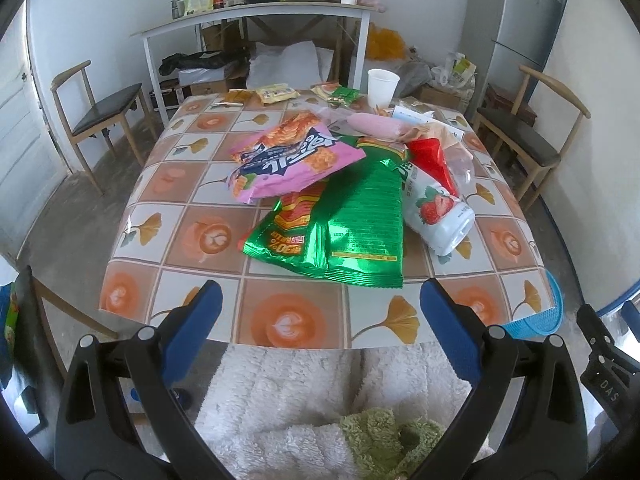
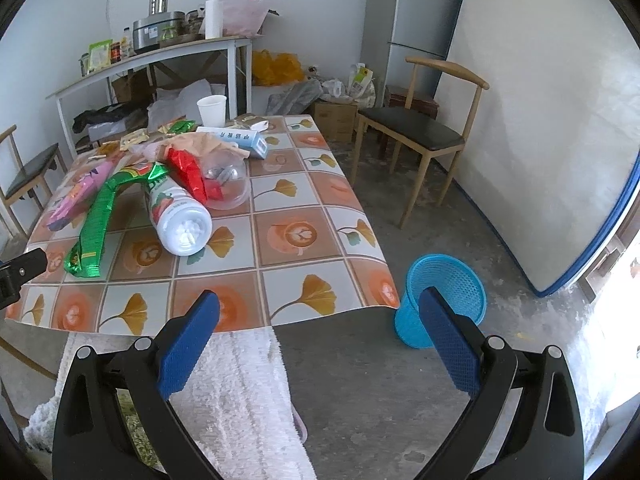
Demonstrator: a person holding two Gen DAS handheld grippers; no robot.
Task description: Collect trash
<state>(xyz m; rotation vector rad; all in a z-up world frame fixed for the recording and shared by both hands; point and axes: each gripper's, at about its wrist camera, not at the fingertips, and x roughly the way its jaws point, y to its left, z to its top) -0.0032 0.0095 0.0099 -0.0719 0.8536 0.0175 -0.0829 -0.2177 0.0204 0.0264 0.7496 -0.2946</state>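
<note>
- White-walled room, bare concrete floor; tall grey fridge (image 2: 416, 12) stands in the far corner, well beyond the table.
- Table (image 1: 208, 236) with a tiled ginkgo-and-coffee-cup cloth is the landmark; its near edge sits just ahead of both grippers.
- Side shelf-table (image 1: 256, 12) against the far wall behind the table, loaded with a cooker, jars and a paper roll.
- Wooden chairs with dark seats: one (image 1: 100, 108) at the table's left side, one (image 2: 420, 128) at its right.
- Blue mesh bin (image 2: 444, 300) on the floor just off the table's near right corner, upright, mouth open.
- Trash heap at the table's middle: green snack bag (image 1: 360, 220) nearest the front edge, pink snack bag (image 1: 292, 156) overlapping its far end, strawberry bottle (image 1: 436, 216) lying on its side touching the green bag's right edge, red wrapper (image 1: 432, 156) behind the bottle.
- White paper cup (image 1: 382, 88) upright near the table's far edge.
- Left gripper (image 1: 320, 320) hovers at the table's near edge, jaws spread wide, holding nothing.
- Right gripper (image 2: 320, 332) hangs over the floor off the table's near right corner, jaws wide apart, holding nothing.
</note>
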